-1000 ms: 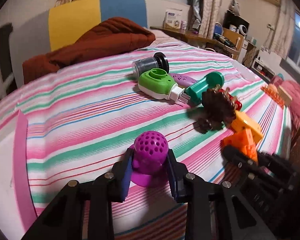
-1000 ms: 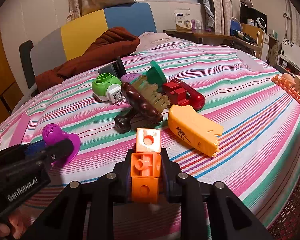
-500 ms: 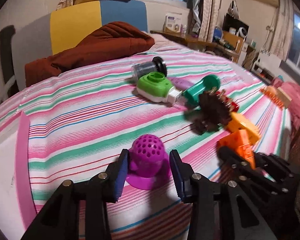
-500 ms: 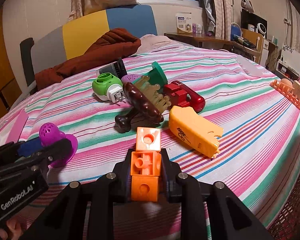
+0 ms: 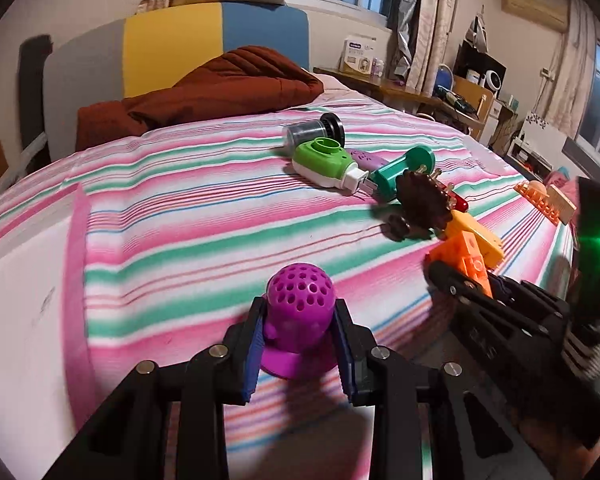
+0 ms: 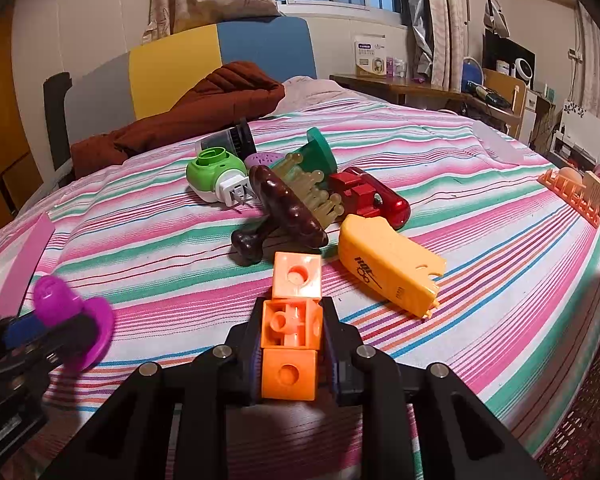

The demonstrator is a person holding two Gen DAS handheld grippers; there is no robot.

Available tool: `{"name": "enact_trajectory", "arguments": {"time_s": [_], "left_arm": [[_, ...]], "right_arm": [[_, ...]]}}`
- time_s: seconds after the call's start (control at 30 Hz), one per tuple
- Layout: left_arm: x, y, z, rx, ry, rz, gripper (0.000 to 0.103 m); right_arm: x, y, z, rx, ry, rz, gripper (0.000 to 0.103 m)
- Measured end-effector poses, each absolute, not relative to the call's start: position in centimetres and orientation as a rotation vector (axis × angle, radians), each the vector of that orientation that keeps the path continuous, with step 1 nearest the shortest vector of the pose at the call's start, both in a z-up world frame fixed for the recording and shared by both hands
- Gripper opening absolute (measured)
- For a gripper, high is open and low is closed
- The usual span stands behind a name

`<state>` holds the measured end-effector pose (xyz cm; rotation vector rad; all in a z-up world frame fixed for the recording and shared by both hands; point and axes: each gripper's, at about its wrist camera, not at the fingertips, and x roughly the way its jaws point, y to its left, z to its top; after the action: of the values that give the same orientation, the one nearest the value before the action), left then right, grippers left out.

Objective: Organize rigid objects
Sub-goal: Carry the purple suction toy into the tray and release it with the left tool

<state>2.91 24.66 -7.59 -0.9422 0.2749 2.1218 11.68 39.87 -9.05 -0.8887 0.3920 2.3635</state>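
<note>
While gripped — three orange cubes (image 6: 291, 330), one purple strainer (image 5: 298, 312)

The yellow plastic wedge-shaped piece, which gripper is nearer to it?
Right. The right gripper sits just short of the yellow plastic wedge; the left gripper is off beyond it.

three orange cubes (image 6: 291, 320), perhaps two combs (image 6: 292, 204)

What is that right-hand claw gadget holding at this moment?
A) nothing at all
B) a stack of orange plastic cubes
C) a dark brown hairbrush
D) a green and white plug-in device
B: in the right wrist view the right gripper is clamped on the stack of orange plastic cubes, its pads pressing the middle cube from both sides.
</note>
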Motion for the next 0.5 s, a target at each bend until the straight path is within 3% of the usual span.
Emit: {"name": "enact_trajectory", "arguments": {"time_s": [0.5], "left_arm": [[1.8, 17.8, -4.0, -0.916, 0.152, 2.235, 0.032]], "right_arm": [[11.6, 39.7, -9.1, -0.887, 0.364, 2.357, 0.023]]}}
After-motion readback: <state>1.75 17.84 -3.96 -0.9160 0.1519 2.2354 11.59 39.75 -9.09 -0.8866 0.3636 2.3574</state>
